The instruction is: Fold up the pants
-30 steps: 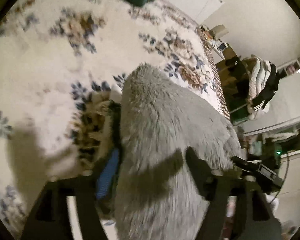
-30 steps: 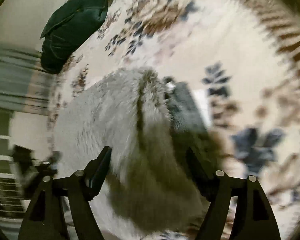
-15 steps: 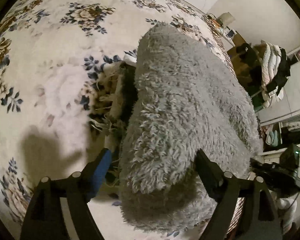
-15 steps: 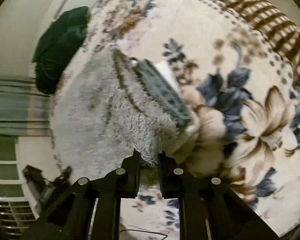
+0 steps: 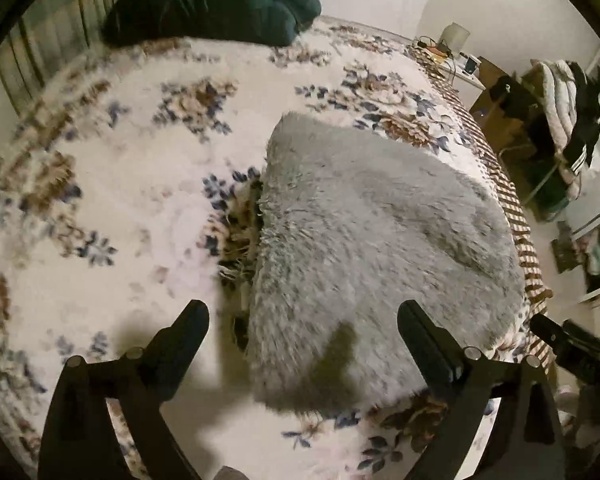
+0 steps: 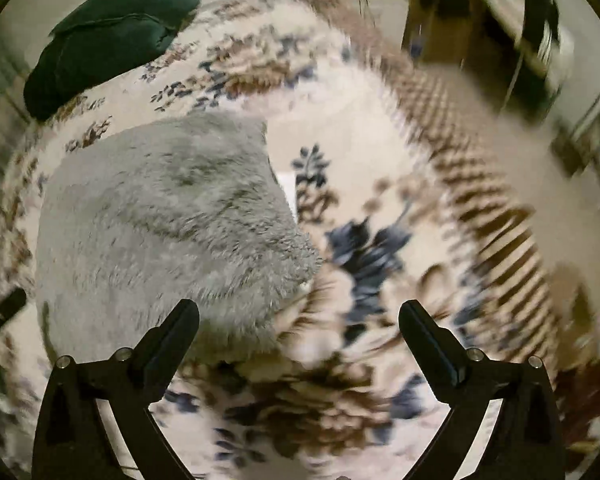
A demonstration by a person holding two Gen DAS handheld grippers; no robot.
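Note:
The fluffy grey pants [image 5: 372, 240] lie folded in a thick bundle on the floral bedspread [image 5: 119, 200]. They also show in the right wrist view [image 6: 163, 220], left of centre. My left gripper [image 5: 303, 320] is open and empty, held above the near end of the bundle. My right gripper [image 6: 299, 318] is open and empty, above the bundle's near right corner and the bedspread [image 6: 380, 160]. A dark patterned layer [image 5: 241, 236] peeks out under the left edge of the pants.
A dark green pillow [image 5: 207, 4] lies at the head of the bed, also in the right wrist view [image 6: 103, 40]. The bed's striped edge [image 5: 516, 216] runs along the right. Beyond it stand wooden furniture and a clothes pile [image 5: 560, 92].
My right gripper was shut on the pants' edge half a second ago; it has let go and opened. Both grippers have pulled back and up from the bundle, which now lies flatter.

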